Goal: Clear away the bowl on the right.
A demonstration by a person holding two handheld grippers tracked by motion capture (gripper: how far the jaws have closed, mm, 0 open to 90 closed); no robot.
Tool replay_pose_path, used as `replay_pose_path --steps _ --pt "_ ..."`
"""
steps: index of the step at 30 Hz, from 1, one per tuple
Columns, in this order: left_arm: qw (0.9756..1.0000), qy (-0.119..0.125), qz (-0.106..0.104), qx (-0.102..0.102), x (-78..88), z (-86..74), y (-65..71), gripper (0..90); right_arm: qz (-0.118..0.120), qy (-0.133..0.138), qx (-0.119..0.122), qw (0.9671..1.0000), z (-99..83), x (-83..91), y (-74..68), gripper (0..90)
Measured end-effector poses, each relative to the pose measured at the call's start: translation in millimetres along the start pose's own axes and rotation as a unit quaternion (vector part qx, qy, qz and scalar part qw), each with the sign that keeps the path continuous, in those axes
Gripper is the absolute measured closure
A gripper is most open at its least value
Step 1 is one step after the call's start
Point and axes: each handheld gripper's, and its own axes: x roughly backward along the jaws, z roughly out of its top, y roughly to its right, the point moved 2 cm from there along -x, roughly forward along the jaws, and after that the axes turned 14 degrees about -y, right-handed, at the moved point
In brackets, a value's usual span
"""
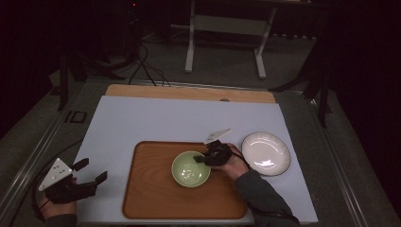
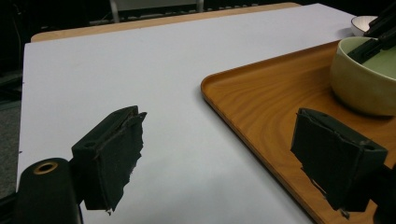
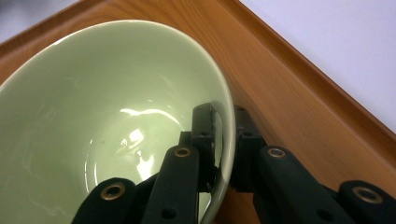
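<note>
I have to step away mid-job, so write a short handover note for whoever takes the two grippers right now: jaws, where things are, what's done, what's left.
Right gripper: jaws shut on the rim of the pale green ceramic bowl, one jaw inside and one outside.
Left gripper: jaws open, empty, over the white table mat left of the tray.
The bowl stands on the brown wooden tray. A white ribbed plate sits on the mat just right of the tray.
Done: the rim grip is made.
Left: the bowl is not yet lifted; probably move it off the tray, perhaps toward the plate.
</note>
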Motion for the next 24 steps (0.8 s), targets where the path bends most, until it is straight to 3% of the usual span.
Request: replay_pose_path --steps 3,14,24 --pt "1.0000 0.000 0.000 0.000 0.0 0.1 0.2 16.0 -0.003 -0.005 0.003 1.0000 1.0 0.2 -0.9 81.8" --pt "1.0000 0.000 0.001 0.000 0.1 0.0 0.0 16.0 -0.009 0.006 0.045 0.9989 3.6 10.8 -8.4 63.1" --pt "1.0000 0.001 0.002 0.000 0.4 -0.1 -0.4 16.0 -0.020 0.038 0.048 0.9980 7.1 30.3 -6.8 55.6"
